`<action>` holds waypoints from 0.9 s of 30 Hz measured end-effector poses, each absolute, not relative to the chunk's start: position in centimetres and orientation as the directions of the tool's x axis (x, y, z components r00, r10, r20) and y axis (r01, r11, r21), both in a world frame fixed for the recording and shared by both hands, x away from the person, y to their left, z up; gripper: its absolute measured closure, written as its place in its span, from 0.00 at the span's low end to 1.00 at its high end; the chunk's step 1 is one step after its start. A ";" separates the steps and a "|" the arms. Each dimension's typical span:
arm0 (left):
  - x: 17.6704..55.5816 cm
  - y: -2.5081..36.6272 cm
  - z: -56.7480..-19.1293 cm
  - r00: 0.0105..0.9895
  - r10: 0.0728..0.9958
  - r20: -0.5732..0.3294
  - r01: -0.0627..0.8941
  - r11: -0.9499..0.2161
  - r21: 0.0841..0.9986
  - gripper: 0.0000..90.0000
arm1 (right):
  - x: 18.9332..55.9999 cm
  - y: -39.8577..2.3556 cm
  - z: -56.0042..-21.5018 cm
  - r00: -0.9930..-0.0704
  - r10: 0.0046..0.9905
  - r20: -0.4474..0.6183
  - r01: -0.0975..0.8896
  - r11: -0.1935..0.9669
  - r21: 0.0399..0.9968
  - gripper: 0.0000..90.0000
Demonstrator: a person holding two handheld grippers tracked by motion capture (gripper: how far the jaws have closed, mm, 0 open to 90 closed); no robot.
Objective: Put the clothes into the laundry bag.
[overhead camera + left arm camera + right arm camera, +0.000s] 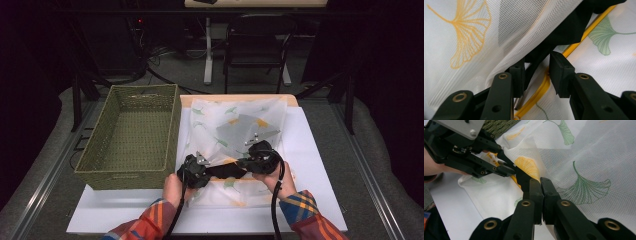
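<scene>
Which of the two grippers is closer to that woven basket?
Left. The left gripper sits just beside the basket's near corner; the right gripper is farther off over the mesh bag.

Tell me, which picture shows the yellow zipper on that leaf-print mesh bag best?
The left gripper view: the yellow zipper runs close up between the left gripper jaws. The right gripper view shows a short piece behind the other gripper's tips. The high view gives a faint yellow hint between the hands.

No readable text, labels, brands or numbers anywhere.
</scene>
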State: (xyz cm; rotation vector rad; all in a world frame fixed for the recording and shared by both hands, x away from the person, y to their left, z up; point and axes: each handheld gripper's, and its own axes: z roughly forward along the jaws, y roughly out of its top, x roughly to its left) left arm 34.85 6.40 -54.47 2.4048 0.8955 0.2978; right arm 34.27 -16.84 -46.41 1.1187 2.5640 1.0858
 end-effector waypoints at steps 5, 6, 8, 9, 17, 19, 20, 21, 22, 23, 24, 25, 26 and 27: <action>35.0 6.4 -54.5 0.750 0.661 -0.006 0.540 -0.607 0.583 0.81 | 34.2 -16.9 -46.5 -0.715 0.682 0.151 0.584 0.466 0.665 0.99; 35.0 6.5 -54.4 0.747 0.665 -0.007 0.538 -0.597 0.595 0.81 | 34.2 -16.9 -46.5 -0.714 0.683 0.152 0.584 0.462 0.667 0.99; 34.9 6.5 -54.1 0.739 0.674 -0.008 0.532 -0.575 0.622 0.79 | 34.2 -16.9 -46.3 -0.716 0.682 0.149 0.580 0.462 0.671 0.99; 34.9 6.5 -53.8 0.739 0.673 0.006 0.522 -0.579 0.626 0.79 | 34.2 -16.9 -46.3 -0.717 0.681 0.147 0.577 0.462 0.674 0.99; 35.2 6.1 -54.7 0.737 0.676 -0.007 0.551 -0.595 0.586 0.76 | 34.2 -16.9 -46.3 -0.716 0.681 0.152 0.582 0.462 0.670 0.99; 35.2 6.2 -54.7 0.738 0.675 -0.008 0.554 -0.598 0.580 0.75 | 34.2 -17.0 -46.3 -0.716 0.681 0.152 0.583 0.464 0.667 0.99; 35.2 6.3 -54.6 0.740 0.673 -0.010 0.553 -0.600 0.578 0.77 | 34.2 -17.0 -46.4 -0.716 0.681 0.152 0.583 0.465 0.666 0.99; 35.2 6.3 -54.7 0.740 0.672 -0.011 0.553 -0.599 0.580 0.81 | 34.2 -17.1 -46.4 -0.715 0.682 0.156 0.586 0.463 0.666 0.99; 35.1 6.3 -54.7 0.745 0.667 -0.006 0.545 -0.604 0.581 0.86 | 34.2 -17.1 -46.5 -0.715 0.681 0.156 0.586 0.463 0.665 0.99; 35.0 6.2 -54.7 0.747 0.664 0.004 0.539 -0.610 0.581 0.92 | 34.1 -17.1 -46.5 -0.715 0.681 0.157 0.587 0.462 0.665 0.99; 35.0 6.1 -54.7 0.745 0.667 0.008 0.537 -0.608 0.584 0.94 | 34.1 -17.1 -46.4 -0.716 0.680 0.155 0.584 0.463 0.666 0.99; 35.0 6.0 -54.7 0.747 0.665 0.015 0.534 -0.613 0.583 0.95 | 34.1 -17.0 -46.4 -0.717 0.680 0.155 0.584 0.464 0.666 0.99; 35.0 6.0 -54.7 0.748 0.664 0.015 0.532 -0.612 0.585 0.96 | 34.1 -17.0 -46.4 -0.717 0.680 0.154 0.582 0.463 0.668 0.99; 35.1 5.9 -54.7 0.743 0.669 0.007 0.535 -0.601 0.594 0.96 | 34.1 -17.0 -46.3 -0.718 0.679 0.154 0.581 0.463 0.669 0.99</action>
